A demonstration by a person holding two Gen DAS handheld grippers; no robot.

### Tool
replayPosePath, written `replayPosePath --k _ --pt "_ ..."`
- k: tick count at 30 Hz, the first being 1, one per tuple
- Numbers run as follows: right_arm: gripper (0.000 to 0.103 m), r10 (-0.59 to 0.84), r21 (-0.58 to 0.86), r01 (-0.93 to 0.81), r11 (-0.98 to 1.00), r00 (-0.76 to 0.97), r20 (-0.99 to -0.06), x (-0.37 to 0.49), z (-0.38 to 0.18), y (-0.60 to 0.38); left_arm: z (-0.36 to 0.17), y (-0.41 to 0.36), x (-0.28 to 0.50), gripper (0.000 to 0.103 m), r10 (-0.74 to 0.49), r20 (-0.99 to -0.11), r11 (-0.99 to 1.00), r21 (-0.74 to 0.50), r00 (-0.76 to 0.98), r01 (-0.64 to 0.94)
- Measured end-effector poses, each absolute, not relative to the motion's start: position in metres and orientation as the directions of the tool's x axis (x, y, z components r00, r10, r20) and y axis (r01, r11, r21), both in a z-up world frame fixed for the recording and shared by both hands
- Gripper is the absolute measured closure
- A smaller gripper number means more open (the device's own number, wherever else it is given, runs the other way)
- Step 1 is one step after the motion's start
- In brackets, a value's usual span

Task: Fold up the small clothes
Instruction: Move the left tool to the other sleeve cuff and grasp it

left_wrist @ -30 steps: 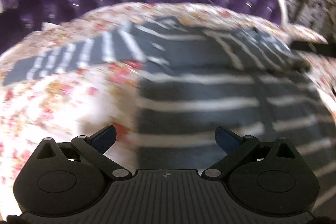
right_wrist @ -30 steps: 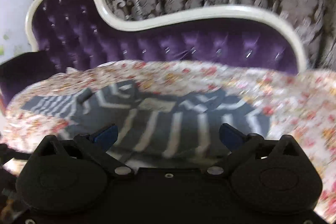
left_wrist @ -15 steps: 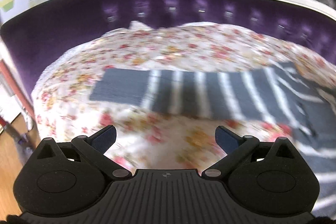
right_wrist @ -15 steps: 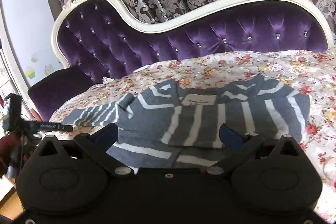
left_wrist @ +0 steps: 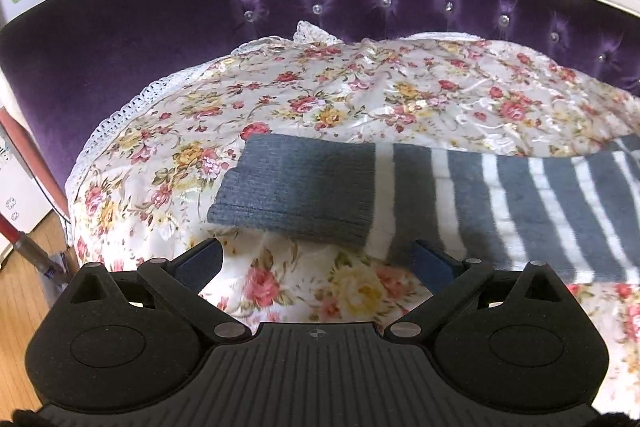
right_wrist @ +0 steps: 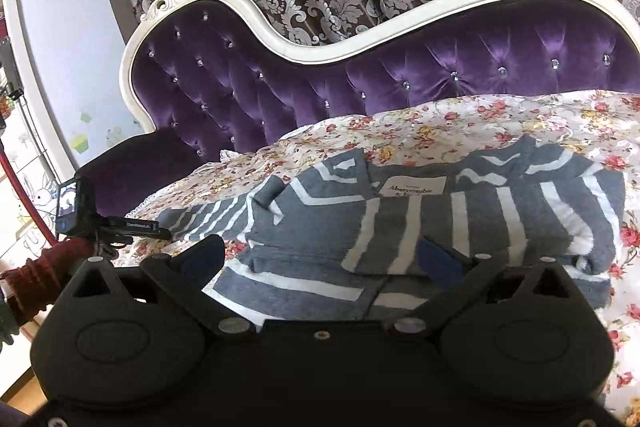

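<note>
A grey sweater with white stripes (right_wrist: 420, 227) lies on a floral sheet (right_wrist: 460, 119) over a purple sofa. Its right sleeve is folded over the body; a white label (right_wrist: 412, 187) shows at the collar. Its left sleeve (left_wrist: 440, 199) stretches out flat to the left, ending in a plain grey cuff (left_wrist: 296, 195). My left gripper (left_wrist: 316, 263) is open and empty, just in front of the cuff end of that sleeve. My right gripper (right_wrist: 320, 259) is open and empty, above the sweater's lower body.
The tufted purple sofa back (right_wrist: 440, 75) with a white frame (right_wrist: 320, 51) rises behind the sheet. The purple armrest (left_wrist: 100, 51) stands at the left. The sheet's lace edge (left_wrist: 120, 111) drops to a wooden floor (left_wrist: 20, 291). The left hand-held gripper's camera (right_wrist: 68, 207) shows in the right wrist view.
My left gripper has swung left from over the sweater's body to the outstretched left sleeve and come closer to its cuff. The right gripper has drawn back slightly, still open.
</note>
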State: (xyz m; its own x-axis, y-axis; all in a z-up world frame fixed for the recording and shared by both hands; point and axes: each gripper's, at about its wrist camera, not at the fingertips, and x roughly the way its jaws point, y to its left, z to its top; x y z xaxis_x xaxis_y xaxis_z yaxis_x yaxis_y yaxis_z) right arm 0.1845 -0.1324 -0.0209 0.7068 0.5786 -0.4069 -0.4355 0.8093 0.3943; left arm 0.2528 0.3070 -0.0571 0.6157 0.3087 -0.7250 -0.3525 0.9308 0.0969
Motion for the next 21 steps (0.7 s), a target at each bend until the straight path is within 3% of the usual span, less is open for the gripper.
replayPosePath --k 8,21 --pt "0.001 0.593 0.399 -0.449 0.8 0.697 -0.404 0.183 -0.023 -0.128 -0.066 0.332 0.249 0.002 0.208 -0.71 0.94 -0.045 0.673 -0.338" --pt "0.001 0.609 0.407 -0.46 0.789 0.669 -0.426 0.183 -0.027 -0.122 -0.065 0.36 0.261 0.002 0.179 -0.693 0.933 -0.106 0.698 -0.344"
